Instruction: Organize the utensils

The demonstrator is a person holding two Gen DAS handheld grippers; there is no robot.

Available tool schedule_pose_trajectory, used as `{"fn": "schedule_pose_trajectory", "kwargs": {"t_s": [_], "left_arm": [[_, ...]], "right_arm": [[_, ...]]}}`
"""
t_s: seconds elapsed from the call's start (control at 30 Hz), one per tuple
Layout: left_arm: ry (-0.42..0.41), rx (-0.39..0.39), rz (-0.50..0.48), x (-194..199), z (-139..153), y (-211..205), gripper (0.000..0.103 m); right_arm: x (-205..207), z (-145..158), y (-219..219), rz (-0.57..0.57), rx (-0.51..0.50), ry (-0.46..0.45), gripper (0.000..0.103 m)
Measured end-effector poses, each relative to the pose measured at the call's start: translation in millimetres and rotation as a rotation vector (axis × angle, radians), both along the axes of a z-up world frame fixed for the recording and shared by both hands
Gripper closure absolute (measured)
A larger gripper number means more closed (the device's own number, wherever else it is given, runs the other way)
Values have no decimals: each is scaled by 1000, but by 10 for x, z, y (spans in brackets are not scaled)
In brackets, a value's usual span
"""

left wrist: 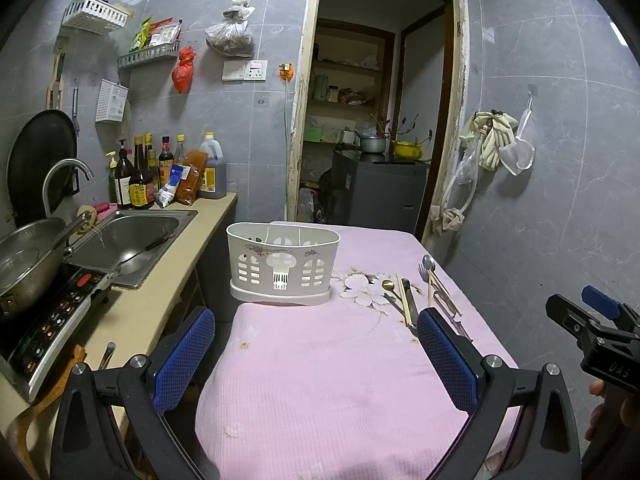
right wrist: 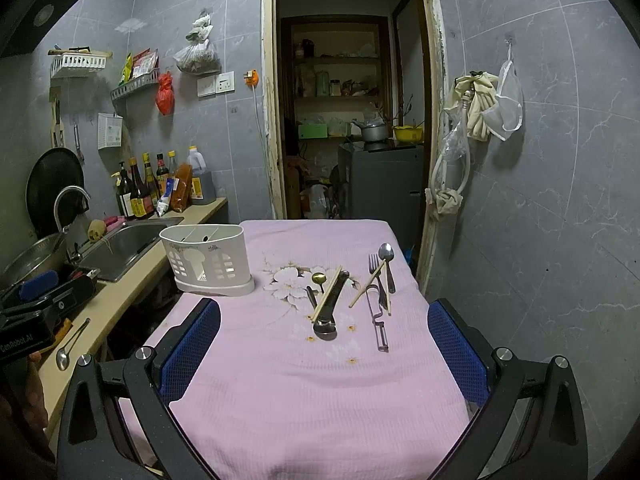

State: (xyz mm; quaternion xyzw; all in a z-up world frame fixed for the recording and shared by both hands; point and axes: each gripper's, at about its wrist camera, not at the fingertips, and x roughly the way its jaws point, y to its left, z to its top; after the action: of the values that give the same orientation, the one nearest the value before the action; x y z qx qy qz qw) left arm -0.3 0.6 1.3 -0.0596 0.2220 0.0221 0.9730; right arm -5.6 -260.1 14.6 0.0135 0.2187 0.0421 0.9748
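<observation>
A white slotted utensil holder [left wrist: 283, 266] [right wrist: 208, 260] stands empty on the pink tablecloth [left wrist: 320, 360] [right wrist: 304, 380], at its far left. To its right lie loose utensils: a gold spoon [right wrist: 319, 279], a dark ladle [right wrist: 329, 308] with a chopstick [right wrist: 327, 294] across it, a fork [right wrist: 376, 272], a steel spoon [right wrist: 387, 262], another chopstick [right wrist: 367, 285] and a peeler [right wrist: 378, 324]. My left gripper [left wrist: 316, 344] hangs open above the near cloth, in front of the holder. My right gripper [right wrist: 324, 340] is open too, just short of the ladle's bowl. Neither holds anything.
A counter [left wrist: 160, 304] runs along the left with a sink [left wrist: 124, 240], a steel pan [left wrist: 24, 256] on an induction hob [left wrist: 52, 320], sauce bottles [left wrist: 140, 176] and a spoon [right wrist: 68, 344]. Behind the table is an open doorway [right wrist: 348, 120]; a tiled wall [right wrist: 540, 200] is on the right.
</observation>
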Motion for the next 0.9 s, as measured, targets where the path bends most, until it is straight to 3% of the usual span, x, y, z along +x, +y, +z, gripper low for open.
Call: {"fn": "schedule_pose_trajectory", "kwargs": {"t_s": [0.9], "left_arm": [[5, -1, -2, 4, 21, -4, 1]], "right_arm": [[12, -7, 22, 0, -3, 5, 1]]}}
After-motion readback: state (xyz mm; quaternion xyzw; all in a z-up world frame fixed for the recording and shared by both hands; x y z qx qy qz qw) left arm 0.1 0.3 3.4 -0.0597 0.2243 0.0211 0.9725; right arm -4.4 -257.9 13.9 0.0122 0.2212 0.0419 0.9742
